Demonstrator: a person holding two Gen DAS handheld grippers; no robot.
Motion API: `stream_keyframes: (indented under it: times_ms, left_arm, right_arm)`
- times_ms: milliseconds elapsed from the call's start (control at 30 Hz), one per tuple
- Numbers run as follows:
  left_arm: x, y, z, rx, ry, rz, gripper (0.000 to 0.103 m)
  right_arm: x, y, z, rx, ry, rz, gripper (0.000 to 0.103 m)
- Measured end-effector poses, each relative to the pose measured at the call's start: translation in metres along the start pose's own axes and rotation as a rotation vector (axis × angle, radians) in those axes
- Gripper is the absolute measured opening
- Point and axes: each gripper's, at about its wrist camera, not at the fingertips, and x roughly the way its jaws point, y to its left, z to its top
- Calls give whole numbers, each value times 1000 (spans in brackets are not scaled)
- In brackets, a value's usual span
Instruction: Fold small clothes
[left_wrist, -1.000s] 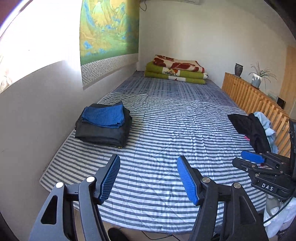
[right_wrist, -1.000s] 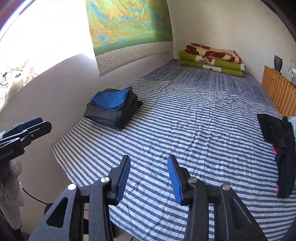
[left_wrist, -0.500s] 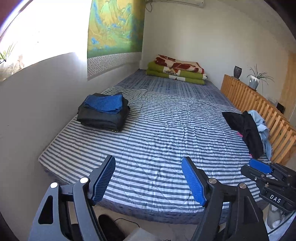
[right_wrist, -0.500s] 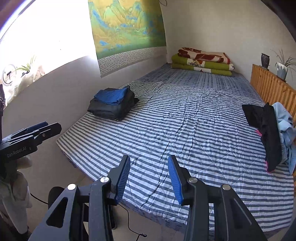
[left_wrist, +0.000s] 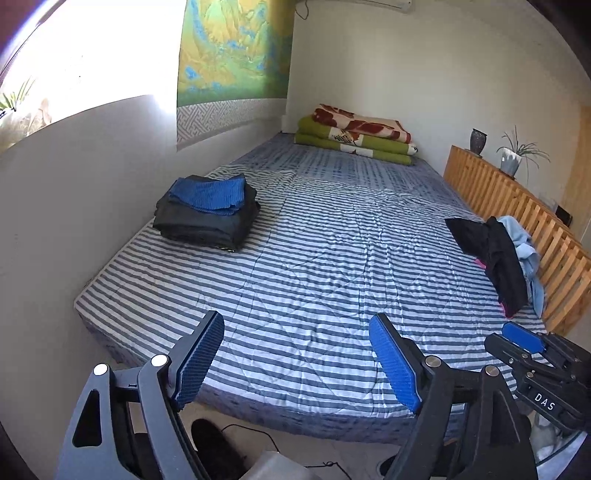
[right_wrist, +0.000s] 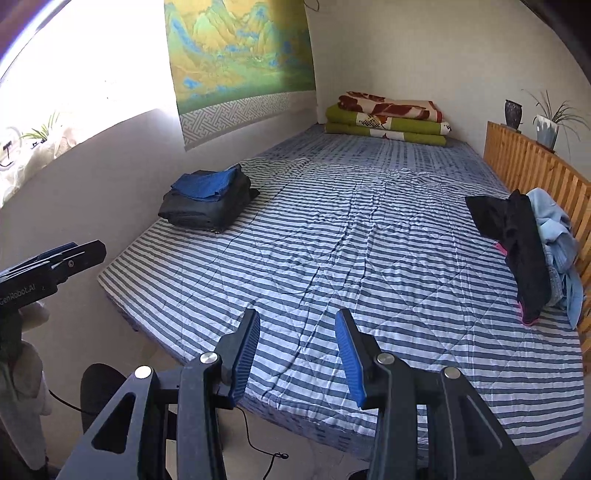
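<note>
Step in hand: between garments, I'd judge. Both grippers hang empty at the foot of the bed (left_wrist: 303, 266), none of the loose clothes touched.
Done so far: a folded stack (left_wrist: 207, 212), blue piece on top of dark ones, sits near the wall on the left side of the bed.
Left to fold: the loose pile (right_wrist: 528, 243), a black garment draped over light blue cloth with a pink edge showing, lies against the wooden rail (right_wrist: 535, 166) on the right, well apart from the stack.
Left gripper (left_wrist: 297, 360): jaws wide and just been opening, nothing between them but striped sheet beyond.
Right gripper (right_wrist: 297, 356): jaws narrower, part open, nothing held.
Next move: probably reach right to the loose pile, pinch the black garment by an edge and drag it onto bare sheet for spreading; the layers may come along together.
Left view only: the right gripper's nose, low at its right edge.
Right view only: the left gripper's side at its left edge, and more of the light blue cloth.
</note>
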Motion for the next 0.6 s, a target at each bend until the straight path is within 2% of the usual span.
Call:
stream_keyframes:
  times_ms: [233, 600]
  left_arm:
    - [4, -1, 0, 3, 9, 10, 86]
    - [9, -2, -1, 10, 23, -14, 86]
  right_arm:
    - [3, 0, -3, -9, 4, -1, 39]
    - [-4, 3, -4, -29, -17, -23, 39]
